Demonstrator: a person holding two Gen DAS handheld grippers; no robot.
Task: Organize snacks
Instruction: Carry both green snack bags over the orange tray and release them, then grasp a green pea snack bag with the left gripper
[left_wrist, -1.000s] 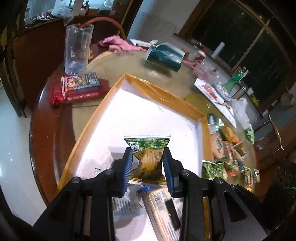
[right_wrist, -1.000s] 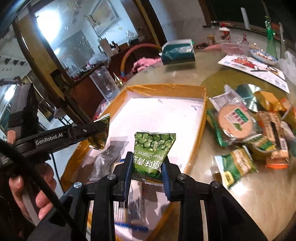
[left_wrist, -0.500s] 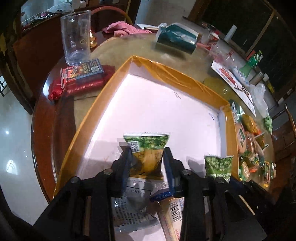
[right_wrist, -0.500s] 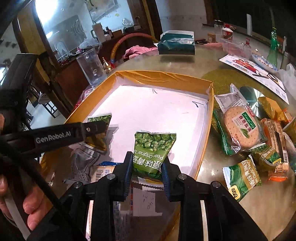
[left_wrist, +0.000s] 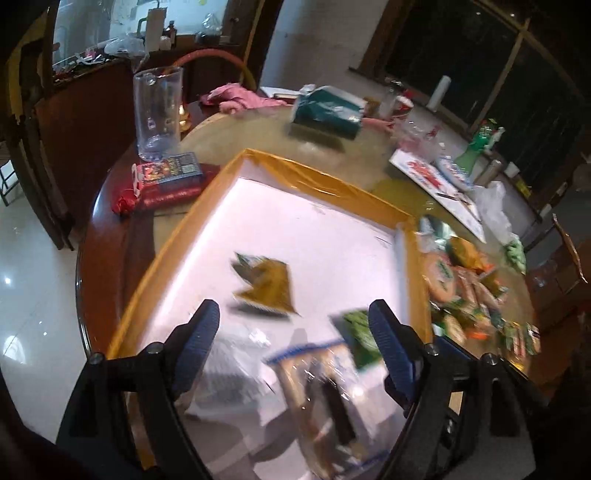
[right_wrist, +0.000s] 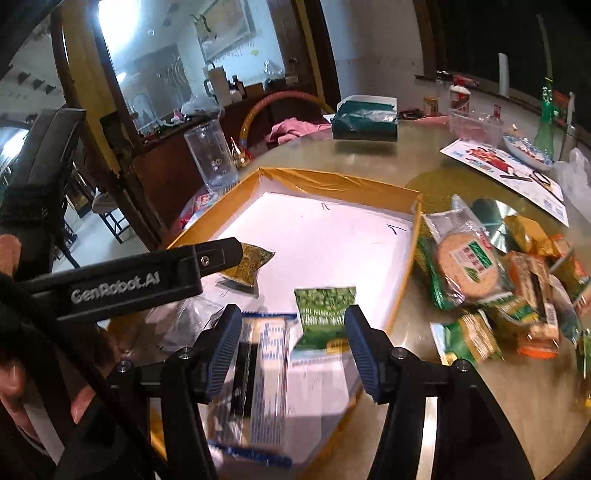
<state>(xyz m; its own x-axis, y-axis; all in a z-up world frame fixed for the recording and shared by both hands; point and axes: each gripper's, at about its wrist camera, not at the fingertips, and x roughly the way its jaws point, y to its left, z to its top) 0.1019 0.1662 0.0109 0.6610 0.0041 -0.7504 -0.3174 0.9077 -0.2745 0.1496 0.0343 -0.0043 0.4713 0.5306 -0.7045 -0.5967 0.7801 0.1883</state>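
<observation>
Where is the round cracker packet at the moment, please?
In the right wrist view, the round cracker packet lies on the table just outside the yellow-rimmed tray's right wall, atop the snack pile.

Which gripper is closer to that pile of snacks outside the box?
Right. The right gripper hangs over the box's near edge, beside the pile. The left gripper is further left, over the box's other side.

Pea packet (right_wrist: 325, 317) in the tray (right_wrist: 404, 266) between the right fingers, wrapped bar (right_wrist: 258, 365) by the left finger — seemingly overlapping, snack pile (right_wrist: 491, 280) outside, rightward
</observation>
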